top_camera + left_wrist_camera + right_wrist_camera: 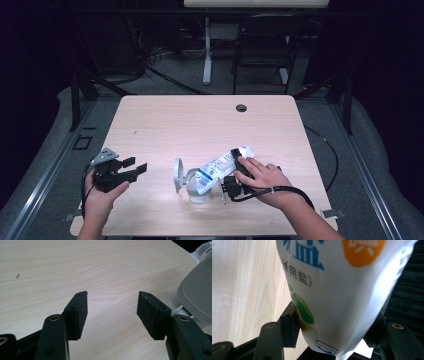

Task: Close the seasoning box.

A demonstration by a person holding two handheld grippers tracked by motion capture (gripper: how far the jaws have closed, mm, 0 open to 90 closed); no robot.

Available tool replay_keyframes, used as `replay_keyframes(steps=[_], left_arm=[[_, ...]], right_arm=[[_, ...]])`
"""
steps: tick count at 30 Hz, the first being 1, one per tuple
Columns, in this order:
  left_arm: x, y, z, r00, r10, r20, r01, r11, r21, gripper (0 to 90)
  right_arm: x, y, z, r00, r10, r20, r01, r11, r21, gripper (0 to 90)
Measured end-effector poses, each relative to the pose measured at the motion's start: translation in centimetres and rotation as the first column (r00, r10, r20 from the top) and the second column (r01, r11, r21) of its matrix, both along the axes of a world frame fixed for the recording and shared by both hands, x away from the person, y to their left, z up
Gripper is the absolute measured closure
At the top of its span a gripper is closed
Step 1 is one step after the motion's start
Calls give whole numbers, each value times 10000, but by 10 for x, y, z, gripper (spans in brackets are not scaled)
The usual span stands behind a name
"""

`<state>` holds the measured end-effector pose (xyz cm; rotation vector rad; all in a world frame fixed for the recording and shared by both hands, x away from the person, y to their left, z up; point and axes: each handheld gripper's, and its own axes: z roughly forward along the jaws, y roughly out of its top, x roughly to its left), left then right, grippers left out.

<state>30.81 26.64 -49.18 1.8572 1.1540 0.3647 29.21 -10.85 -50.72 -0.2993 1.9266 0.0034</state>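
A white salt bag (pixel 220 165) with blue print lies tilted, its lower end over a clear jar (pixel 199 192) near the table's front edge. The jar's pale round lid (pixel 178 175) stands open to its left. My right gripper (pixel 239 162) is shut on the bag's upper part, under the person's hand. In the right gripper view the bag (pixel 337 290) sits between both pads of that gripper (pixel 332 332). My left gripper (pixel 136 165) is held open at the table's left front, apart from the jar. Its jaws (pixel 112 312) hold nothing, and the lid (pixel 197 297) shows beside them at right.
The wooden table (pixel 200 125) has a cable hole (pixel 241 108) at its far edge. A small dark speck (pixel 18 276) marks the top. A black cable (pixel 330 150) hangs off the right side. A dark chair (pixel 265 45) stands behind the table.
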Motion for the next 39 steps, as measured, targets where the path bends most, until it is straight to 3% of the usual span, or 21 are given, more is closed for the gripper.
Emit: replay_keyframes(steps=[21, 39], left_arm=[[0, 1, -1, 10000, 59, 3, -59, 10000, -56, 421], [0, 1, -1, 10000, 78, -15, -78, 10000, -22, 422]], right_arm=[[0, 2, 2, 9999, 9, 137, -4, 9994, -332, 419], [0, 1, 2, 9999, 76, 136, -71, 9995, -304, 419]])
